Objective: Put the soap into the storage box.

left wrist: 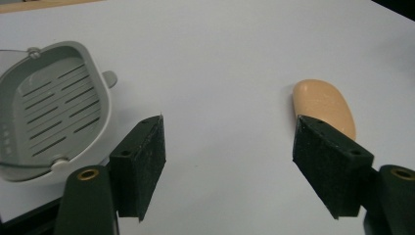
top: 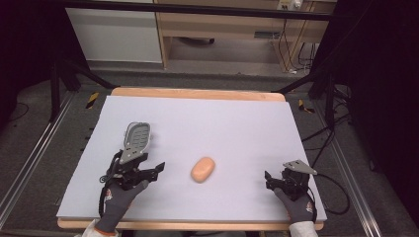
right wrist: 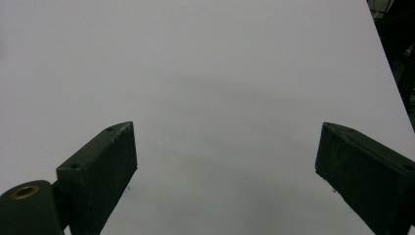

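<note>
Left tongs (top: 159,168) held in a gloved hand (top: 120,195) near the front edge of the counter (top: 237,123), jaws spread wide with nothing between them. In the left gripper view the two black pads (left wrist: 142,161) stand far apart over bare white surface.

Landmark: peach-coloured oval soap (top: 203,169), lying flat on the counter, roughly mid-width and toward the front.

- Left tongs: just left of the soap, tips pointing toward it, not touching. From the left gripper view the soap (left wrist: 325,105) sits just beyond the right-hand pad, partly hidden behind it.
- Grey slotted dish (top: 137,138): left of the soap and farther back, beside the left tongs. In the left gripper view the dish (left wrist: 51,105) shows a ribbed, slotted floor and a raised rim; nothing in it.
- Right tongs (top: 267,180): well right of the soap, near the counter's front right corner, held in the other gloved hand (top: 296,205). Jaws wide open and empty; the right gripper view shows plain white counter between the pads (right wrist: 103,169).
- Grey three-cornered plate (top: 299,167) on top of the right tongs.
</note>
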{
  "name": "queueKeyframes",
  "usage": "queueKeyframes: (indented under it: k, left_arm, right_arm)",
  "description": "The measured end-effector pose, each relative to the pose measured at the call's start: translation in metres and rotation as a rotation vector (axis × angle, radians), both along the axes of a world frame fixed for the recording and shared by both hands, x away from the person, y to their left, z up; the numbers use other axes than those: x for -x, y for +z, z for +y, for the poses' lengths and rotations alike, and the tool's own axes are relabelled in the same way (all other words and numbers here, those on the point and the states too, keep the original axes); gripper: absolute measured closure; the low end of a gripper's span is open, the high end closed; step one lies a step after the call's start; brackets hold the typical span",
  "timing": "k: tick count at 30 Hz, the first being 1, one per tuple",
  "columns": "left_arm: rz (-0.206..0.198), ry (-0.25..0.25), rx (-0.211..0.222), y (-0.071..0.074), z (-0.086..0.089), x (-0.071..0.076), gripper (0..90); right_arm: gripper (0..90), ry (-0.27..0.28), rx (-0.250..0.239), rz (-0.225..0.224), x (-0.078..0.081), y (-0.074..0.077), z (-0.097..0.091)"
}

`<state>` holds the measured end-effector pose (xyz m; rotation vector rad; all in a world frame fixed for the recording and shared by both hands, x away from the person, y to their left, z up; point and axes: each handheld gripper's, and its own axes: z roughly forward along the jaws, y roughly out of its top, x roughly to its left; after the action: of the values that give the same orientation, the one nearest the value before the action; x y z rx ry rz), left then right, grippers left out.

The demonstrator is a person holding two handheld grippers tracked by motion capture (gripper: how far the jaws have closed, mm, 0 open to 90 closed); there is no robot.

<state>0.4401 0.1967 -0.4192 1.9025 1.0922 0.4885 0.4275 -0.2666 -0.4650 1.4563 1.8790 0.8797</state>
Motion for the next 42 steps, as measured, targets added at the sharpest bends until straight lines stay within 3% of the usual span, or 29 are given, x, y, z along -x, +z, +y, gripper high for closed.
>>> queueKeyframes:
  k: [12,33,42]
  left_arm:
    - [0.017,-0.074,-0.023,-0.001,-0.039,-0.008,26.9]
    - [0.050,-0.135,-0.049,-0.007,-0.078,-0.018,25.4]
    - [0.071,-0.173,-0.082,-0.010,-0.098,-0.022,24.5]
  right_arm:
    - [8.2,0.001,-0.007,0.000,0.000,0.000,0.000]
    - [8.0,0.018,-0.010,0.006,-0.001,0.000,0.002]
    - [8.1,0.019,-0.011,0.010,-0.001,-0.001,0.002]
